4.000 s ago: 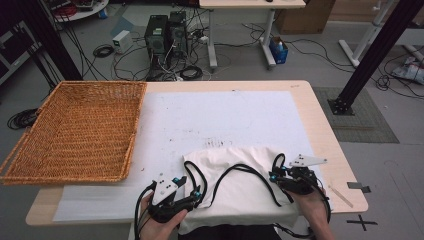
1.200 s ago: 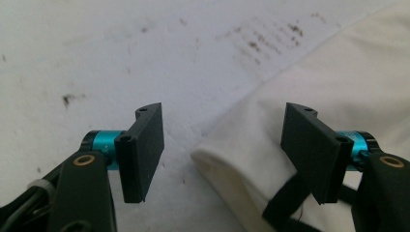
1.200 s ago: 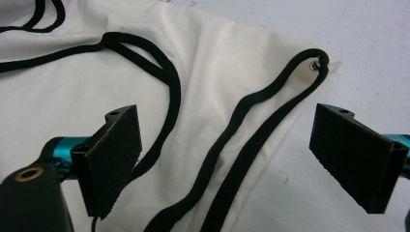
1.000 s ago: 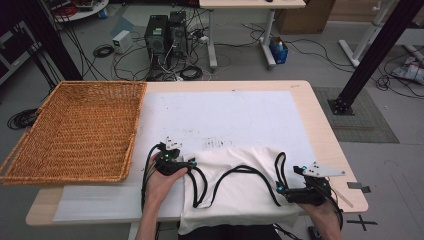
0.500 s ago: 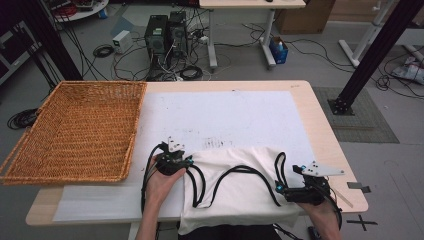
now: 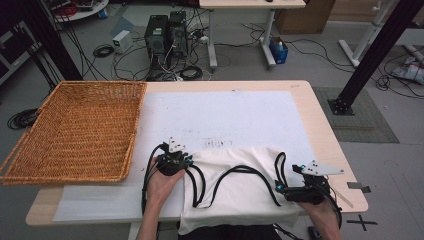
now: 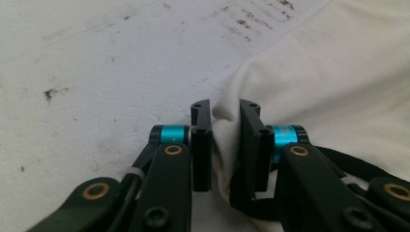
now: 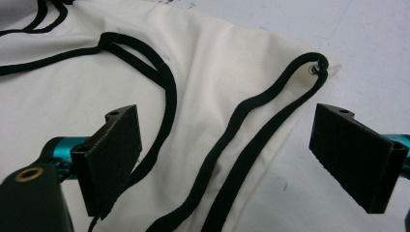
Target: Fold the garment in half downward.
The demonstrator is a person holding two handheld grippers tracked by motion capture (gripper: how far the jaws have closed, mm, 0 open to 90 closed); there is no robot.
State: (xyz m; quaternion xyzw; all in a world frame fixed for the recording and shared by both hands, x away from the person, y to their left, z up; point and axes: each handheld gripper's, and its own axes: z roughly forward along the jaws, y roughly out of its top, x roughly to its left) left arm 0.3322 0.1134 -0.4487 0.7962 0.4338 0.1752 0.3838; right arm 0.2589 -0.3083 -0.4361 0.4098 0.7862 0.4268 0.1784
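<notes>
The left gripper (image 6: 181, 161) pinched a fold at the white drawstring bag's (image 6: 240, 192) ten-o'clock corner, near the table's (image 6: 320, 120) front edge. The right gripper (image 6: 281, 187) hovered, jaws wide apart, over its three-o'clock edge.

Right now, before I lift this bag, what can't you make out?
- High view: near edge of the white bag hangs off the table, cut off by the frame's bottom.
- Left gripper view: how much cloth the left tongs pinch; jaws hide it.
- Right gripper view: black straps run out of frame; right tongs open.
</notes>
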